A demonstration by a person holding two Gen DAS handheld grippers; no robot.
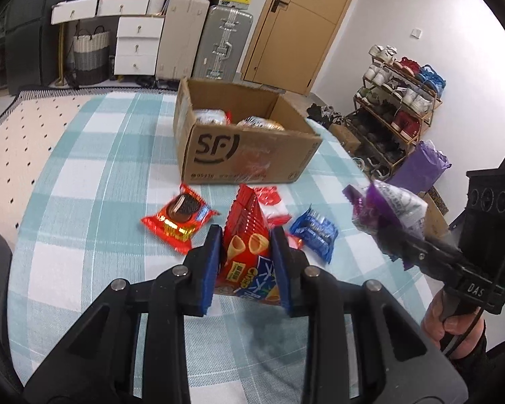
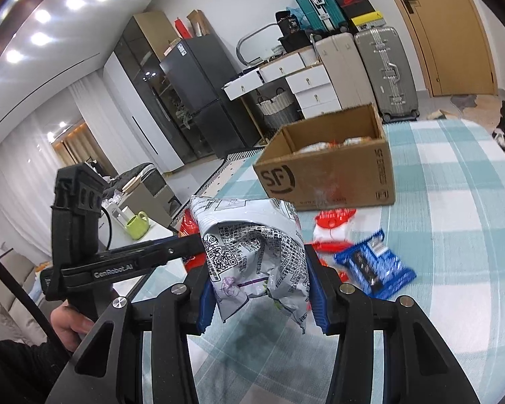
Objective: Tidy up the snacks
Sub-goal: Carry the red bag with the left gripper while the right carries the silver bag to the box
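Observation:
My left gripper (image 1: 245, 245) is shut on a red cone-snack bag (image 1: 247, 235), held just above the checked tablecloth. My right gripper (image 2: 257, 279) is shut on a crumpled silver and purple snack bag (image 2: 252, 249); in the left wrist view that bag (image 1: 387, 208) hangs at the right, above the table edge. Beyond both stands an open cardboard box (image 1: 245, 155), also in the right wrist view (image 2: 330, 175), with some snack packs inside. On the cloth lie a red cookie pack (image 1: 178, 219), a blue pack (image 1: 314, 232) (image 2: 373, 266) and a red-and-white pack (image 2: 333, 229).
The table (image 1: 84, 175) wears a teal and white checked cloth. A shoe rack (image 1: 397, 107) and purple bag (image 1: 421, 168) stand off its right side. Suitcases (image 1: 219, 43), white drawers and a wooden door fill the back wall. A hand (image 1: 444, 320) grips the right tool.

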